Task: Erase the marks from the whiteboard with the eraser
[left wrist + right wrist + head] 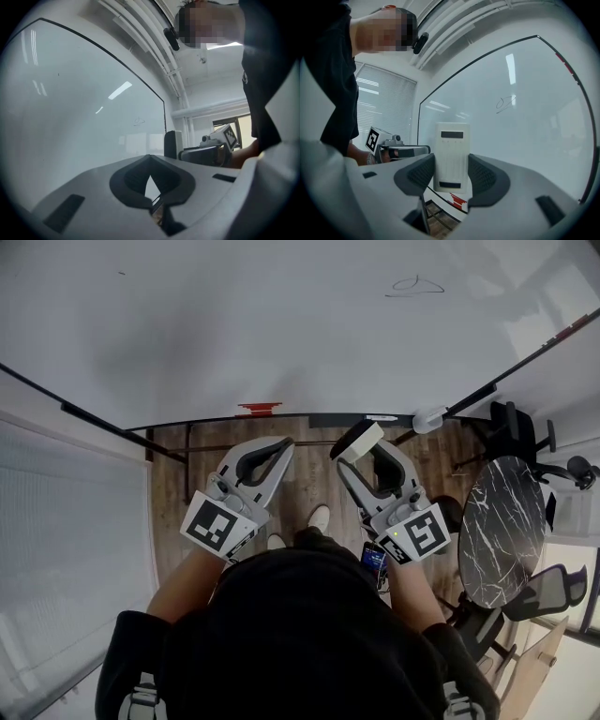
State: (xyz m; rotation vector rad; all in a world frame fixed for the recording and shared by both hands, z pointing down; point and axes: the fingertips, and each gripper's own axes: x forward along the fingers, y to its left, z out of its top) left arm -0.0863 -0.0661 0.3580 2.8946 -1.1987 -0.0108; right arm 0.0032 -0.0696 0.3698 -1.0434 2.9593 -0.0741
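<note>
Right gripper (451,176): jaws are pinching the eraser by its two long sides, near its lower end, and are pointing it up toward the board.
Eraser (451,154): a white, slab-shaped block that is standing upright out of the jaws, most of its length projecting past them. A dark face is showing on one side in the left gripper view, probably the felt.
Handling: it is looking light and stiff in the shell and soft on the felt face. The smooth plastic sides are likely to slip or pivot under rubbing pressure.
Hold: the narrow long sides are serving as the place to grip. A hold nearer mid-length would probably resist twisting better, and it would be leaving the felt face free.
Left gripper (151,185): jaws are pressing together at the tips with nothing between them. It is hanging just beside the right gripper, taking no part.
Whiteboard (234,324): wall-mounted and filling the view ahead. The eraser is sitting low near its bottom edge; contact cannot be told.
Mark (415,285): a small looped scribble that is sitting high and to the right, well apart from the eraser and not yet wiped.
</note>
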